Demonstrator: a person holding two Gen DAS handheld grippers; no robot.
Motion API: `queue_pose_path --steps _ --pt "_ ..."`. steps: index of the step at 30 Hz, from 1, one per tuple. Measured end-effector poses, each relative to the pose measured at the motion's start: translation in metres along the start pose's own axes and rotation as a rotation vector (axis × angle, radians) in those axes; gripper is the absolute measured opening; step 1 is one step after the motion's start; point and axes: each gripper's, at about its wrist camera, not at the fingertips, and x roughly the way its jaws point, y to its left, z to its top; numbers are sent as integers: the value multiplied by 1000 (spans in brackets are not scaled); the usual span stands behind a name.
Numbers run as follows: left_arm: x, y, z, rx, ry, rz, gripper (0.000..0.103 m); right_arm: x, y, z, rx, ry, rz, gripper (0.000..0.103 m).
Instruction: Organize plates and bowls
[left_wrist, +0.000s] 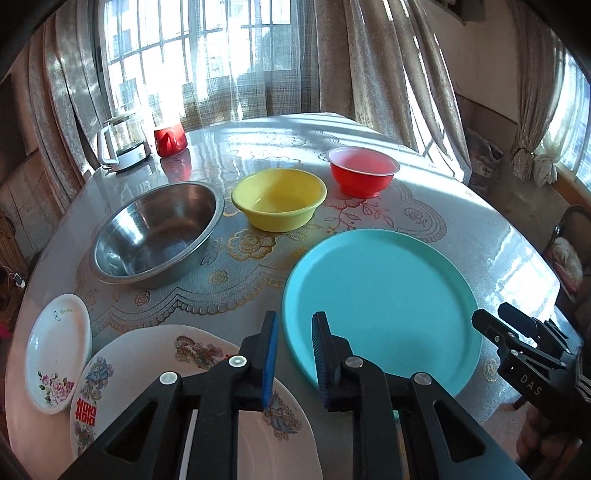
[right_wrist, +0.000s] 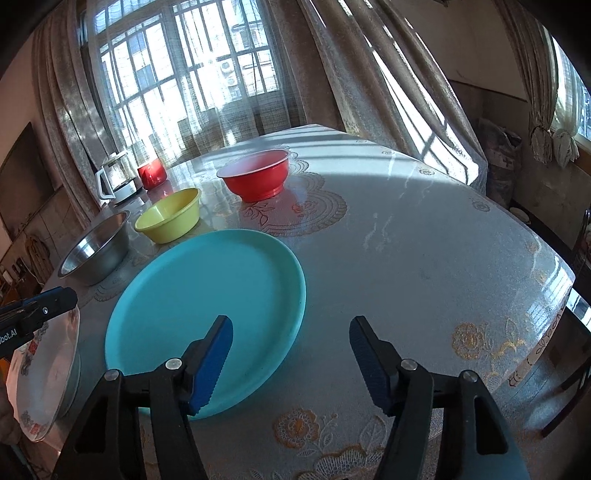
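Teal plate: light, stiff, slick; best pinched at rim. Left gripper narrowly apart, right gripper wider, both empty.

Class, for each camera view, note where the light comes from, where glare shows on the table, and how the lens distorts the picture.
Left wrist view: backlit by the window; glare on the table by the red cup; edges curve. Right wrist view: sun streaks through the curtain onto the tabletop; dark vignette in corners.
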Motion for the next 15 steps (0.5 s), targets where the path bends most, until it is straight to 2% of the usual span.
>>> queue_pose_path --steps 5,8,10,13,14,15 --pt "31 -4 7 54 70 -5 17 13 0 -1 -8 41 -3 37" --pt "46 -4 8 68 109 -6 17 16 2 0 -17 51 6 33" --pt "56 -2 9 58 133 -9 13 18 2 2 -20 50 18 29" --pt "59 0 14 58 128 -4 7 21 6 4 -38 52 17 25" --pt "59 2 16 58 125 8 7 22 6 5 -38 54 26 17" --pt "61 4 17 58 124 22 6 23 6 5 -35 59 38 14"
